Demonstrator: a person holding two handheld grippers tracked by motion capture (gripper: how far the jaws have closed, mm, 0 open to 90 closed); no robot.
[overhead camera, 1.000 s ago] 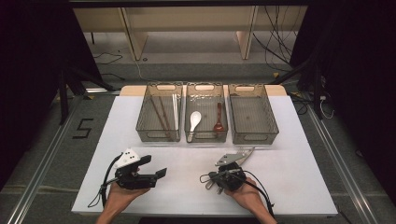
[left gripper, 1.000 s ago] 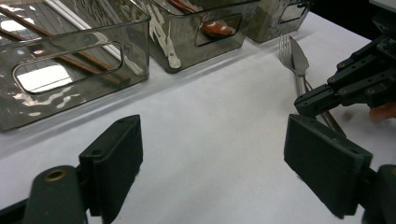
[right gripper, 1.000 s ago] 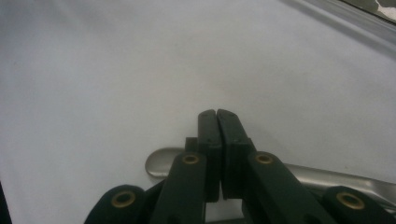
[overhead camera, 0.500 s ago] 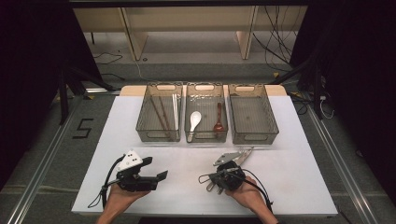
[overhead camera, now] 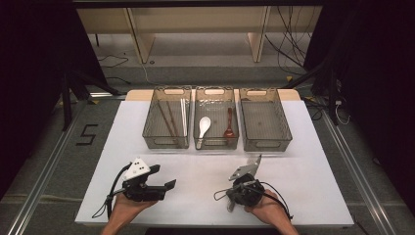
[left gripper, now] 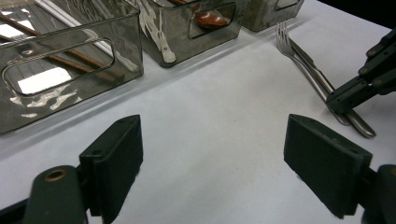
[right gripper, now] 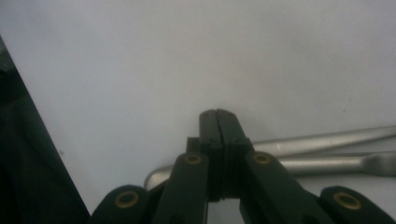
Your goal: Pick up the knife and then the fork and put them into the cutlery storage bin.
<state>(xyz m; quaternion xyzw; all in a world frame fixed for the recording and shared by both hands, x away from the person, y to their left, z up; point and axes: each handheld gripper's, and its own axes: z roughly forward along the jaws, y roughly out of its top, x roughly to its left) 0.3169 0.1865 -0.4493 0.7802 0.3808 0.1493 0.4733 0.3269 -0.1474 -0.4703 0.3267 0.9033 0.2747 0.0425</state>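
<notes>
White surface (overhead camera: 303,191) broad, bare at front; dark floor past every edge. Three bins at back: chopsticks bin (overhead camera: 167,117), spoons bin (overhead camera: 216,117), right bin (overhead camera: 264,119) empty. Forks (left gripper: 308,70) on surface near right bin, not yet binned — sorting part done. Right gripper (right gripper: 218,116) shut, tips touching fork handles, lifting nothing. Left gripper (left gripper: 212,154) wide open, empty. Clear path to right bin.

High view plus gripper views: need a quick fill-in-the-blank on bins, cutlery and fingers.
1. Of the bins, the white spoon lies in the ___ one.
2. The left gripper has its fingers ___.
3. The right gripper has its fingers ___.
4. The fork lies on the ___, outside the bins.
Missing words: middle; open; shut; table
</notes>
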